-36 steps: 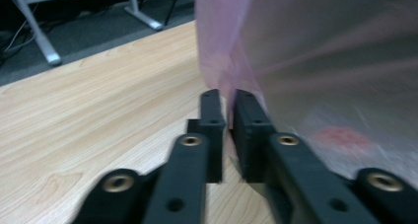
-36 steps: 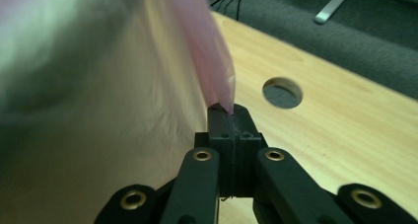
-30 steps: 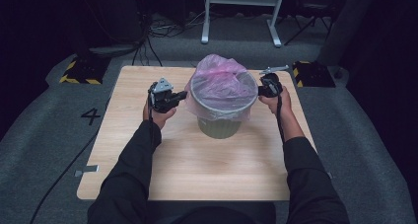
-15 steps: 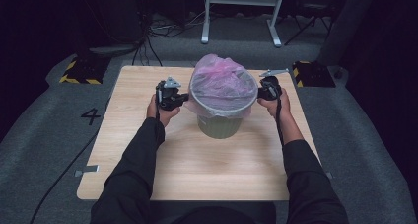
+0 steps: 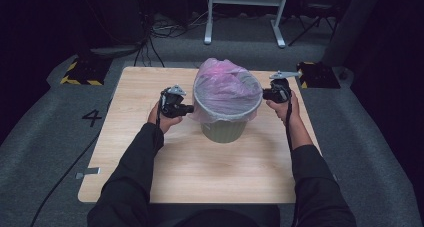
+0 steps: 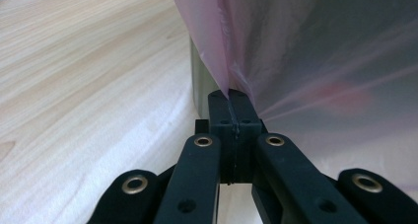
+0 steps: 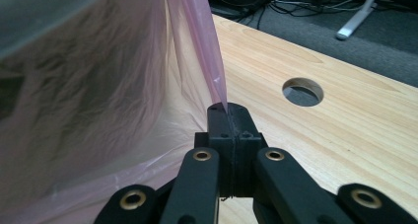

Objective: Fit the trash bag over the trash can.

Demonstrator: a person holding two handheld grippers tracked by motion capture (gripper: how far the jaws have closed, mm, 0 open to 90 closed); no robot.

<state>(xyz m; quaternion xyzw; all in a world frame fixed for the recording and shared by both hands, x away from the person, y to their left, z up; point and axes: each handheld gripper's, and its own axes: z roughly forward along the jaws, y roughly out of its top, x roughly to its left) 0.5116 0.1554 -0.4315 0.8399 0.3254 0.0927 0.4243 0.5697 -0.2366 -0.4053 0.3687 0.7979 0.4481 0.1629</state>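
**Bin liner pinched at both sides**

The waste bin [image 5: 223,129] is stood mid-tabletop [image 5: 125,112], its inside hidden by the pink bin liner [image 5: 225,89]. The left hand-held gripper [image 6: 230,98] and right hand-held gripper [image 7: 227,108] are each clenched on a liner fold. Bare tabletop is left all around; a round hole [image 7: 302,91] lies near the right hand-held gripper.

A small round bin [image 5: 223,129] with a dull olive-green body stands upright near the middle of the wooden table. It is lined with a thin, translucent pink plastic bag [image 5: 225,87], whose edge is folded down over the rim and hangs as a pale skirt around the upper wall. Above the rim the bag's film bulges in a loose, crinkled dome, drawn taut into a fold at the left and right sides.
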